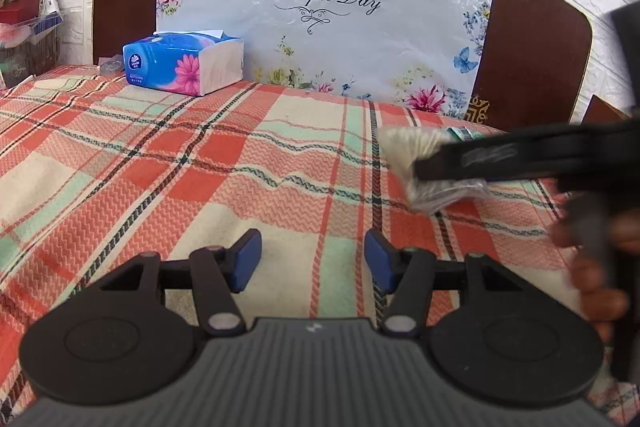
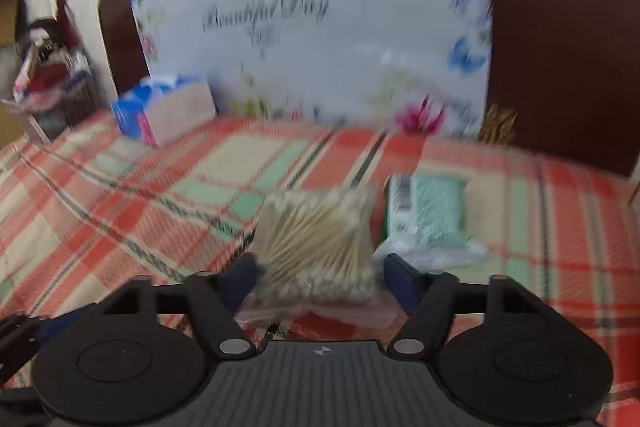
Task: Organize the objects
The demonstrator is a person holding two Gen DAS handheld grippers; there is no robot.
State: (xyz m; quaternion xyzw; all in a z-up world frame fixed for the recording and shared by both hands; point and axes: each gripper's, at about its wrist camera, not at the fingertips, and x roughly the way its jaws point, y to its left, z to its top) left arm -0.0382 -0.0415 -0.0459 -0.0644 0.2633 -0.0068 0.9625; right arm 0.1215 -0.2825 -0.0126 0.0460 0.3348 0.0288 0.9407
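My right gripper [image 2: 318,277] is shut on a clear bag of cotton swabs [image 2: 320,239] and holds it above the plaid cloth; the view is blurred by motion. In the left wrist view the same bag [image 1: 412,155] shows at the right, pinched by the right gripper's black fingers [image 1: 480,159]. My left gripper [image 1: 312,259] is open and empty, low over the cloth. A blue tissue pack [image 1: 184,61] lies at the far left of the table, also seen in the right wrist view [image 2: 160,111]. A green-and-white packet [image 2: 432,215] lies just right of the swabs.
The table wears a red, cream and green plaid cloth [image 1: 200,167]. A floral "Beautiful Day" sheet [image 1: 320,7] leans on a brown headboard [image 1: 536,59] at the back. A cluttered basket with a plant [image 1: 28,27] stands at the far left.
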